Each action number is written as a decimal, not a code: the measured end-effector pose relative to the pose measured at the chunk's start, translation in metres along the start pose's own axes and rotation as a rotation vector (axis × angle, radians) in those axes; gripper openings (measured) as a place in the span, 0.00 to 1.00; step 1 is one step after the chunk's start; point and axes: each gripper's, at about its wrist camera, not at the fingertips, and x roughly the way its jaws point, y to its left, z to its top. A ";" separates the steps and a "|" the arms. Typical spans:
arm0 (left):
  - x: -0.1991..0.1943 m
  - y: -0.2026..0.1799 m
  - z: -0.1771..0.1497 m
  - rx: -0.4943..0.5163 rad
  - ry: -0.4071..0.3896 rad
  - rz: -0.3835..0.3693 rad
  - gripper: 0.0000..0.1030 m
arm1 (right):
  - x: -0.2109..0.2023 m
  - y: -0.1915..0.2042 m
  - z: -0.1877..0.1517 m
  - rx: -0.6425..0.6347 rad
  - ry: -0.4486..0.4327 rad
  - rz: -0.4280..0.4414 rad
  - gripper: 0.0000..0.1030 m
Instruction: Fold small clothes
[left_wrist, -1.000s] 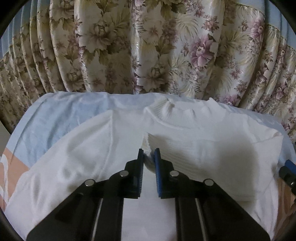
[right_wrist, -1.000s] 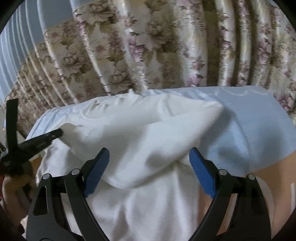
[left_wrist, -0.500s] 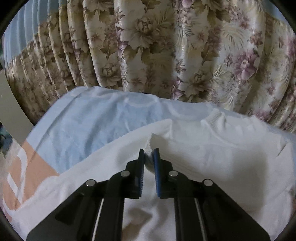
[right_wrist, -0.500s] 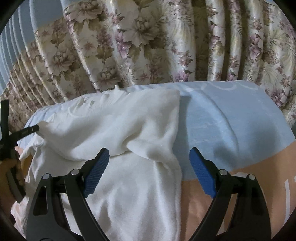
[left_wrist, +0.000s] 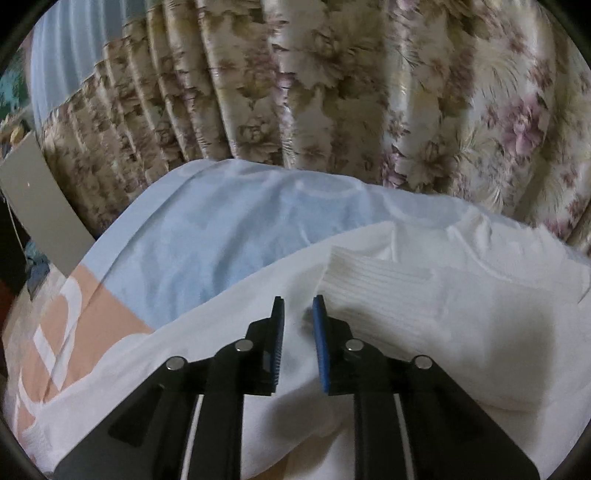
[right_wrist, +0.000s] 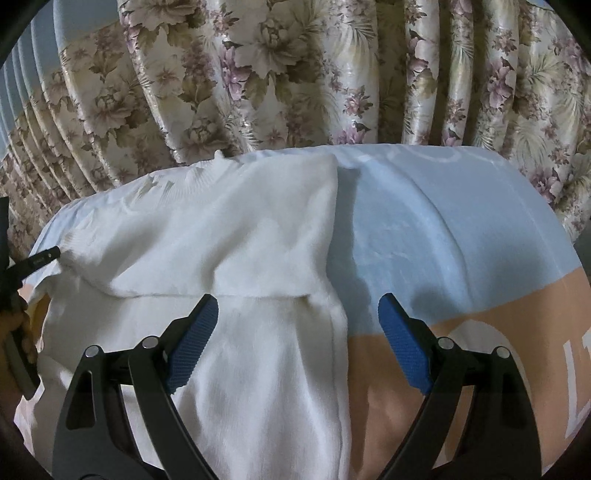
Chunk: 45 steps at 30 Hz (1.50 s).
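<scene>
Sweater (right_wrist: 236, 229) cuff (left_wrist: 373, 284) lies just right of the opening, empty left claw (left_wrist: 298, 314); right claw (right_wrist: 295, 314) hangs wide over its near hem.

The sweater (right_wrist: 236, 266) is covering the left half of the bedspread (right_wrist: 443, 240). Right of the sweater, bare bedspread is lying open for passage. Behind the sweater, the curtain (right_wrist: 295, 74) is hanging close, blocking the far edge.

Ribbed knit white sweater (left_wrist: 388, 288), glossy floral curtain (right_wrist: 295, 74)
</scene>
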 end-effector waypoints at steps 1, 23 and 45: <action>-0.001 0.002 0.000 -0.001 0.004 -0.006 0.28 | -0.003 0.001 -0.001 -0.005 -0.001 0.006 0.86; -0.151 0.094 -0.089 0.052 -0.113 -0.239 0.74 | -0.109 0.101 -0.065 -0.075 -0.106 0.052 0.89; -0.112 0.315 -0.185 -0.168 0.088 0.041 0.78 | -0.120 0.179 -0.123 -0.133 -0.073 0.092 0.89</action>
